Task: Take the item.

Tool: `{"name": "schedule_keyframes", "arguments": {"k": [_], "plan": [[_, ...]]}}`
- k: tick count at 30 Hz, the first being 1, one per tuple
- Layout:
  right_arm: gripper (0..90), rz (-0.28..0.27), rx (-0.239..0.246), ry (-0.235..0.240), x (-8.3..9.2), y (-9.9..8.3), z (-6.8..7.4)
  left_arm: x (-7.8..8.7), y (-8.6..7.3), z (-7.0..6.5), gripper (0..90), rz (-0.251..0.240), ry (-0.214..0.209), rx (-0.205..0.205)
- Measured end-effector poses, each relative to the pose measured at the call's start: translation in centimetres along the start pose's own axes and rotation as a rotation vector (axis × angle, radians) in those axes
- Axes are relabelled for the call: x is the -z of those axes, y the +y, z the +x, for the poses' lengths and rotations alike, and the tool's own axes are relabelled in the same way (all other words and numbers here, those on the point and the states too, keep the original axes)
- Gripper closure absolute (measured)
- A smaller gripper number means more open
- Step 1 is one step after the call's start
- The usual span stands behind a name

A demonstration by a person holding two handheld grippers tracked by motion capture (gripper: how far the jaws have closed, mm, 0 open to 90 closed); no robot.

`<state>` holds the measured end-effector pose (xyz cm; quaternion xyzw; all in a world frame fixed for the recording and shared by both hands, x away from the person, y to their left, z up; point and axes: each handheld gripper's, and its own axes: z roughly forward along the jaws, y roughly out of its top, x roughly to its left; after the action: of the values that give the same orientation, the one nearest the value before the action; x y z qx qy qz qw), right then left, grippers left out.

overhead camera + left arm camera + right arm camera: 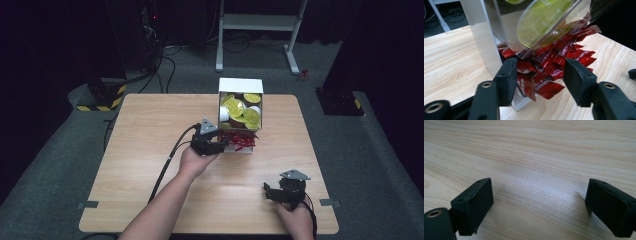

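The red sachets (549, 72) spill from the bottom slot of the white box (240, 86) at the table's far edge. Their white print is too blurred to read. The left gripper (540, 72) straddles them, jaws apart, not yet pinching. A yellow-green lid (541, 20) above reads "CAPS". The right gripper (539, 202) rests open over bare table (536, 150).

— What's carrying everything?

— A pale wooden table (150, 165), grain running across it, standing on grey carpet. From my seat its top is mostly bare.

— What sits on it?

— A white box (240, 86) at the far edge, right of the middle, its open front facing me. Red sachets (243, 142) spill out of its lower part; whether any rest on the wood itself, I cannot tell. My right claw (272, 192) hovers at the near right corner, above plain wood.
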<state>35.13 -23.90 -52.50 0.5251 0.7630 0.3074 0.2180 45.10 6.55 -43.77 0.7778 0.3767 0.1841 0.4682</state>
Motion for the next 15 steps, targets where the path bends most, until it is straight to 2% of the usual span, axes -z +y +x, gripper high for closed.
{"name": "schedule_keyframes", "arguments": {"k": [1,5,10,14,15], "plan": [[7.9,0.0,0.0,0.0,0.0,0.0,0.0,-0.05,0.04,0.05,47.5,-0.003,0.007,-0.008],[8.1,-0.002,0.01,0.007,0.01,-0.02,0.02,-0.31,0.09,0.01,52.1,-0.003,0.006,0.008],[8.1,-0.001,0.01,0.007,0.01,-0.02,0.02,-0.52,0.05,0.09,56.4,0.001,0.022,0.006],[8.2,-0.001,0.01,0.007,0.01,-0.02,0.02,-0.48,0.03,0.2,58.1,-0.003,0.016,0.014],[8.2,-0.002,0.01,0.007,0.01,-0.02,0.02,-0.42,0.05,0.28,59.1,-0.003,0.018,0.004]]}}
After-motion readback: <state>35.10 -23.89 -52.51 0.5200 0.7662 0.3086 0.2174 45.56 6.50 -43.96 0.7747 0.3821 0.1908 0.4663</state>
